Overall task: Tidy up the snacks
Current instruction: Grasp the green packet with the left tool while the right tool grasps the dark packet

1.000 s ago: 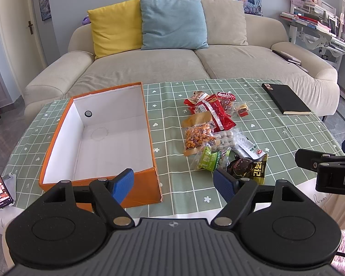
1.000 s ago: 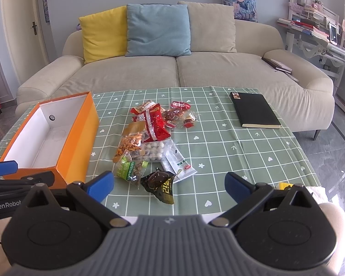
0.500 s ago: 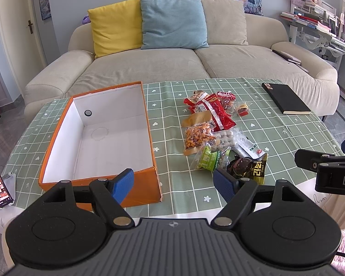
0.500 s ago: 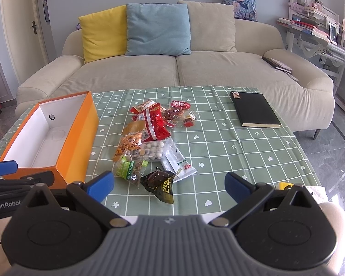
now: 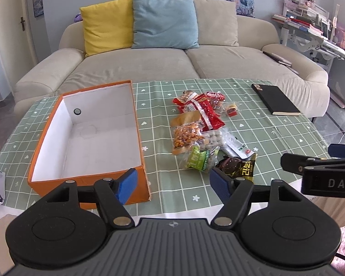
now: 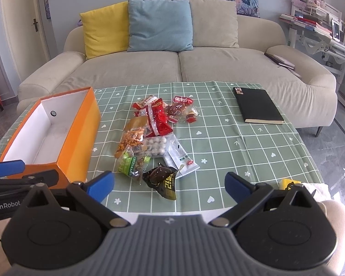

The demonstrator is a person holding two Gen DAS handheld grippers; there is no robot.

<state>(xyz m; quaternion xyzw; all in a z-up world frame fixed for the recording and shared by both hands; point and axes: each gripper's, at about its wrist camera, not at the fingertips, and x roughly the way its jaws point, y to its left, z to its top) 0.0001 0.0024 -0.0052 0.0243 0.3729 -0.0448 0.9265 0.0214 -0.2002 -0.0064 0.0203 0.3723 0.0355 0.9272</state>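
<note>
Left gripper (image 5: 172,180), jaws closing on nothing, and right gripper (image 6: 169,187), wide open and empty, both hover at the table's near edge; snack packets (image 6: 154,138), strung near-to-far, lie right of the orange box (image 5: 135,124), nearer the right gripper

"genrobot" in white letters on the black body of the left gripper (image 6: 7,169), seen at the left edge of the right wrist view; "das", cut off by the frame edge, in pale letters on the black body of the right gripper (image 5: 319,158) in the left wrist view; "green" on the green snack packet (image 6: 132,165); large yellow characters on the dark brown packet (image 6: 163,180), not legible; red packets (image 6: 157,119) with print too small to read.
</note>
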